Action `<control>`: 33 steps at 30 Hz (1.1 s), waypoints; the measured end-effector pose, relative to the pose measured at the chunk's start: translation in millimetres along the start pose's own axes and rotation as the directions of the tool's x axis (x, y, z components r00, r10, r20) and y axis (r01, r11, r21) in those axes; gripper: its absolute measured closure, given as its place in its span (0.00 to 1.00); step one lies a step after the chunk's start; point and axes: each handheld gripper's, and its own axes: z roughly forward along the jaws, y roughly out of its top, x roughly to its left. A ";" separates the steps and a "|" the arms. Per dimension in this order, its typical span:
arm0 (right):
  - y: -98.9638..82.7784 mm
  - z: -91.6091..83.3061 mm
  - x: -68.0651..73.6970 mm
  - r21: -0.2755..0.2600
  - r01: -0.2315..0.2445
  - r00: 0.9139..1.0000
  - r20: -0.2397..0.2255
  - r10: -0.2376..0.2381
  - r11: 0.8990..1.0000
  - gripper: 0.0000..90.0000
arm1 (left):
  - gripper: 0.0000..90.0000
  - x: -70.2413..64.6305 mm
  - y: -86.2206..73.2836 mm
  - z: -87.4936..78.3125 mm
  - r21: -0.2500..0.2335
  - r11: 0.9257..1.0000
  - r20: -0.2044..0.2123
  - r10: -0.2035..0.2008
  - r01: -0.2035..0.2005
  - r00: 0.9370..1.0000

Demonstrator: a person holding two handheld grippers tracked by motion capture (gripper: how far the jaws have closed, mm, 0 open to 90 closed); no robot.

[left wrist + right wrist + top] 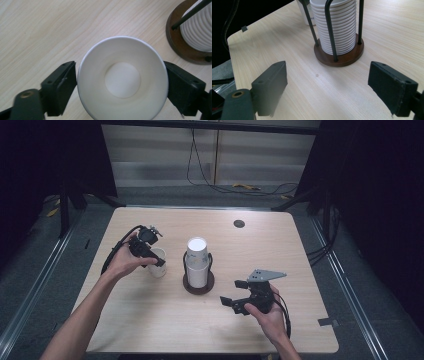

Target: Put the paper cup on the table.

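Observation:
A single white paper cup [159, 265] stands upright on the wooden table [150, 320], left of centre. My left gripper [153, 258] reaches down over it. In the left gripper view the cup [122, 80] sits mouth-up between the two jaws of that gripper [120, 82], which stand wide at its sides and do not squeeze it. A stack of white cups [197, 260] stands upside down in a wire holder with a round brown base [198, 288] at the table's centre. My right gripper [232, 291] hovers open and empty to the right of the holder [342, 58], pointing at it.
A small dark round hole [239, 223] marks the table's far side. A piece of dark tape [327, 321] sticks out at the front right edge. Cables lie on the floor behind the table. Bare wood lies between my right gripper [328, 85] and the holder.

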 end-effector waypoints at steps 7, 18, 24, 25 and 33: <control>0.1 0.4 0.4 0.002 0.000 1.000 0.001 0.000 1.000 0.17 | 0.19 4.9 -2.9 -3.2 -0.074 0.997 0.012 -0.009 0.010 1.000; -0.5 -1.5 0.3 0.000 0.000 1.000 0.013 0.000 1.000 0.18 | 0.18 2.1 -5.6 -6.9 -0.156 0.988 0.034 -0.002 0.007 0.999; -0.9 -0.9 -0.3 0.002 0.000 1.000 0.016 0.000 1.000 0.18 | 0.18 5.5 -8.6 -17.8 -0.249 0.967 0.046 -0.039 0.049 0.998; -0.9 -0.9 0.1 0.002 0.001 1.000 0.017 -0.001 1.000 0.18 | 0.18 5.7 -9.2 -19.5 -0.260 0.964 0.046 -0.036 0.047 0.998; -0.8 -0.1 1.2 0.001 0.000 1.000 0.010 0.000 1.000 0.18 | 0.19 -12.8 -10.8 -30.4 -0.339 0.940 0.027 0.060 -0.047 0.998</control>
